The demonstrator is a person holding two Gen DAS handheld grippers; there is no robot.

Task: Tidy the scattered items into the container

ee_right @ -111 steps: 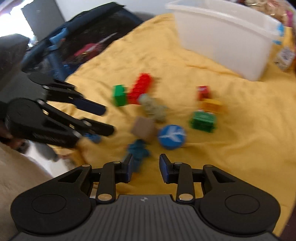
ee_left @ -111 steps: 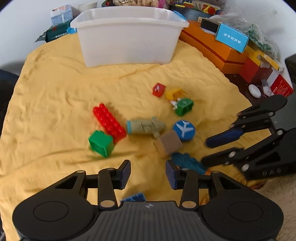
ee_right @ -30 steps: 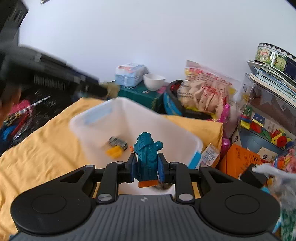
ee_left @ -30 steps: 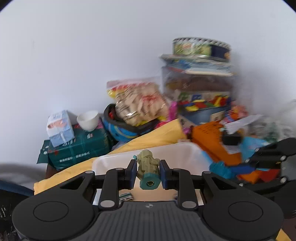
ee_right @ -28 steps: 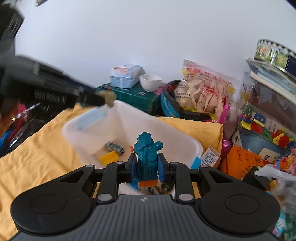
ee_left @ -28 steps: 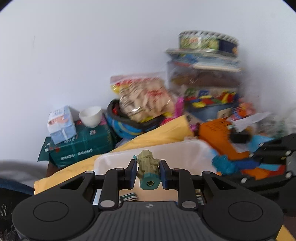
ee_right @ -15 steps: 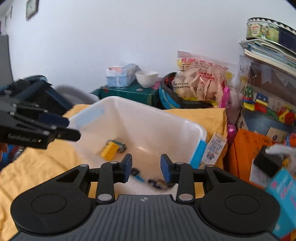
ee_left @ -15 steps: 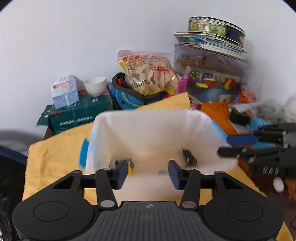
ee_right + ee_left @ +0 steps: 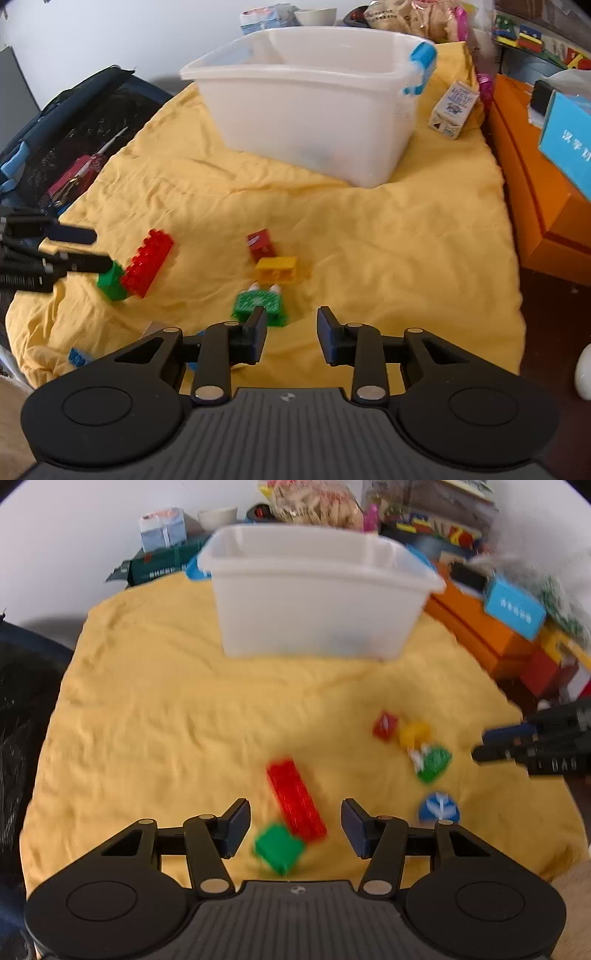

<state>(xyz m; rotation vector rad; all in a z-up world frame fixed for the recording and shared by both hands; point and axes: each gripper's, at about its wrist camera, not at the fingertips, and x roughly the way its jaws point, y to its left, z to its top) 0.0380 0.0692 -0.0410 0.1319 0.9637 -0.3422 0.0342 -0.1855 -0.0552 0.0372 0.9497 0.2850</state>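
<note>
Left gripper (image 9: 295, 829): matte black body, ribbed central housing, a round recessed disc on each side of it. Linkage arms black with silver pivot screws. Finger pads (image 9: 236, 825) dark blue. Small white emblem on the housing's top edge.

Right gripper (image 9: 291, 338): identical build; pads (image 9: 330, 341) dark blue, screws silver, same emblem.

Blue box (image 9: 569, 144) shows Chinese chars "汉字"; rest unreadable.

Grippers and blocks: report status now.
Left gripper open, right gripper open, both empty. Red brick, green block on yellow cloth. White bin unobstructed.
</note>
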